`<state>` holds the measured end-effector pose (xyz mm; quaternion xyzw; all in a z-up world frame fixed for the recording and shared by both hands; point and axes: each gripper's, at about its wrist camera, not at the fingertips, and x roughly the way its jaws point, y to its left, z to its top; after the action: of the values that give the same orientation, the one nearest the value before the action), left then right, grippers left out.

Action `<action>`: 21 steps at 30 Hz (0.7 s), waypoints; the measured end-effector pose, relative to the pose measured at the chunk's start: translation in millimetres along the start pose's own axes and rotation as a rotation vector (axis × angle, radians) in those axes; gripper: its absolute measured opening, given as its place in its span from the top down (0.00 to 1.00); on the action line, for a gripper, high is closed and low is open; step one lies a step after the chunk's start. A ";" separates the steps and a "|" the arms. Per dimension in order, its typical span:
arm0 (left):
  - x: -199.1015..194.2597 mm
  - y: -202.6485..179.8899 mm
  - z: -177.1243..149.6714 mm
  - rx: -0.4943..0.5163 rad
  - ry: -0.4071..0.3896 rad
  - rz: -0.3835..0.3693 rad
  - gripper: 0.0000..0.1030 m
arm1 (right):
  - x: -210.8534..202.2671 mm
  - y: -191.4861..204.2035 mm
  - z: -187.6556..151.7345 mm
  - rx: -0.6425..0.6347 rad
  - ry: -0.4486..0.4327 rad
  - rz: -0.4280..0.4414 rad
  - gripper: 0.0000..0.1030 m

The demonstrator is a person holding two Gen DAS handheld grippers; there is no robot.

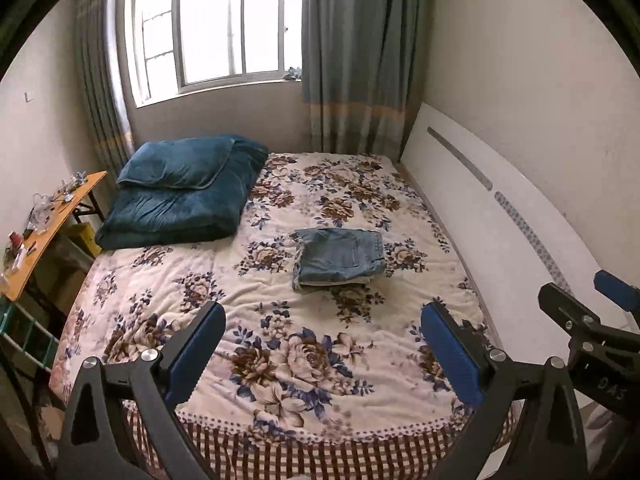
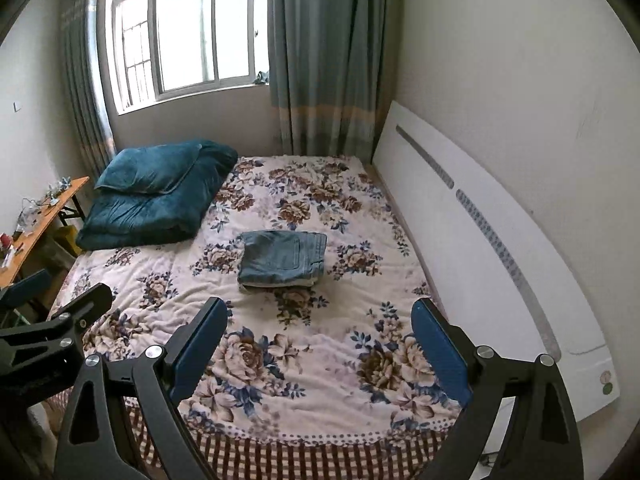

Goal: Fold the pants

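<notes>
- Nearest in, the left gripper point(image 1: 322, 332) hangs over the near edge of the bed point(image 1: 256, 292), jaws spread wide, nothing between them.
- Same story for the right gripper point(image 2: 320, 328): wide open, empty, held above the near floral stretch and well apart from any cloth.
- Each gripper peeks into the other's view, so they're side by side, both short of the pants.
- Mid-bed now: the pants point(image 1: 340, 258) sit as a compact denim bundle, back pocket up, waistband to the right, layered edges showing along the near side.
- My read: the folding looks done, or all but done. The bundle is squared and nobody has hold of it.
- If anything is left, it calls for a light tidy: reach forward, press the top layer flat, or nip the frayed left hem that sticks out a little.
- Far left, a teal quilt point(image 1: 180, 204) is folded with a pillow point(image 1: 176, 164) on top, near the pants but not touching.
- Containers: none on the bed. Off to the left a counter point(image 1: 52, 220) carries small clutter, too small to name, with what may be a yellow box point(image 1: 86, 236) under it; contents not visible.
- Farthest back, window point(image 1: 212, 28) and curtain point(image 1: 356, 56).
</notes>
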<state>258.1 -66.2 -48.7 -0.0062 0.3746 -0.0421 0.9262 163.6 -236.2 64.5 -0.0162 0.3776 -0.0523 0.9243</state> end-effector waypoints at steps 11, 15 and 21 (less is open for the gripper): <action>2.3 -3.4 -0.1 -0.016 0.074 0.013 0.03 | -2.2 -14.3 7.6 0.020 0.066 0.033 0.06; 0.9 -6.2 18.1 -0.012 0.091 0.017 0.03 | 10.7 -15.3 28.8 0.005 0.102 0.038 0.06; 1.5 -9.2 40.8 -0.020 0.101 0.030 0.03 | 20.3 -16.5 48.3 0.007 0.112 0.055 0.06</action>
<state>286.9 -76.3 -20.0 -0.0080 0.4215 -0.0249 0.9064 210.4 -255.3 86.0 0.0004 0.4290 -0.0290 0.9028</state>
